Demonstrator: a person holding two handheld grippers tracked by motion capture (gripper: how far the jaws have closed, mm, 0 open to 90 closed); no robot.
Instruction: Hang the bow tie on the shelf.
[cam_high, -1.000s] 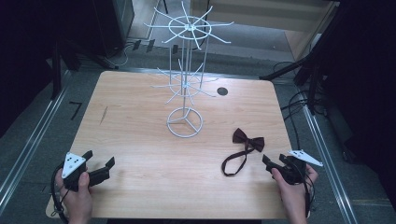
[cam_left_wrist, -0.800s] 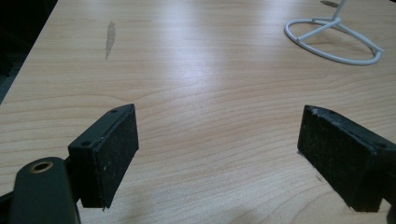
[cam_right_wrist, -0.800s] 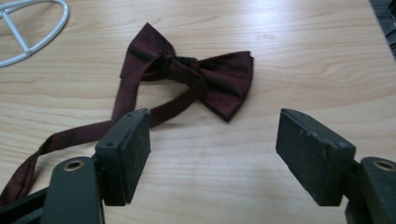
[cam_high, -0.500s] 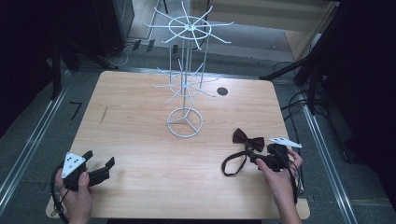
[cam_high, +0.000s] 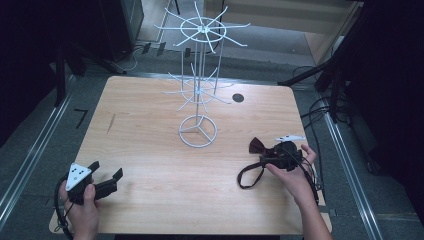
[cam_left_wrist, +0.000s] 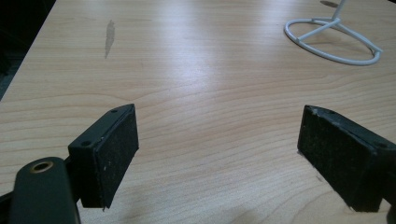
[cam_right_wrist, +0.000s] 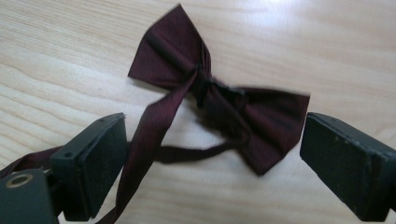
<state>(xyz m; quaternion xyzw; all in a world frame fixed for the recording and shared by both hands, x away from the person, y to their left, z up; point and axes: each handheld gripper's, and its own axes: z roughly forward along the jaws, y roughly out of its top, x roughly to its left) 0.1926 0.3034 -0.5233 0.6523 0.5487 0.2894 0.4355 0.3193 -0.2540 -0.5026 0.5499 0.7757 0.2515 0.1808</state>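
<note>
A dark maroon bow tie (cam_high: 257, 146) (cam_right_wrist: 205, 100) lies flat on the wooden table (cam_high: 150, 130) at the right, its strap looping toward the front. My right gripper (cam_high: 274, 156) (cam_right_wrist: 212, 163) is open just over it, jaws standing either side of the bow's near wing and strap. My left gripper (cam_high: 106, 176) (cam_left_wrist: 219, 149) rests open near the table's front left corner with bare wood between its jaws. A white wire display stand (cam_high: 198, 75) rises at the table's middle back, its ring base (cam_left_wrist: 334, 39) ahead and to the right in the left gripper view.
A small dark round hole (cam_high: 238, 98) sits in the table behind the bow tie. Cables (cam_high: 320, 107) trail off the right edge. Metal rails (cam_high: 30, 160) run along both sides of the table on the floor.
My right gripper has moved forward and left from the table's right front edge to the bow tie. The left gripper has stayed put.
</note>
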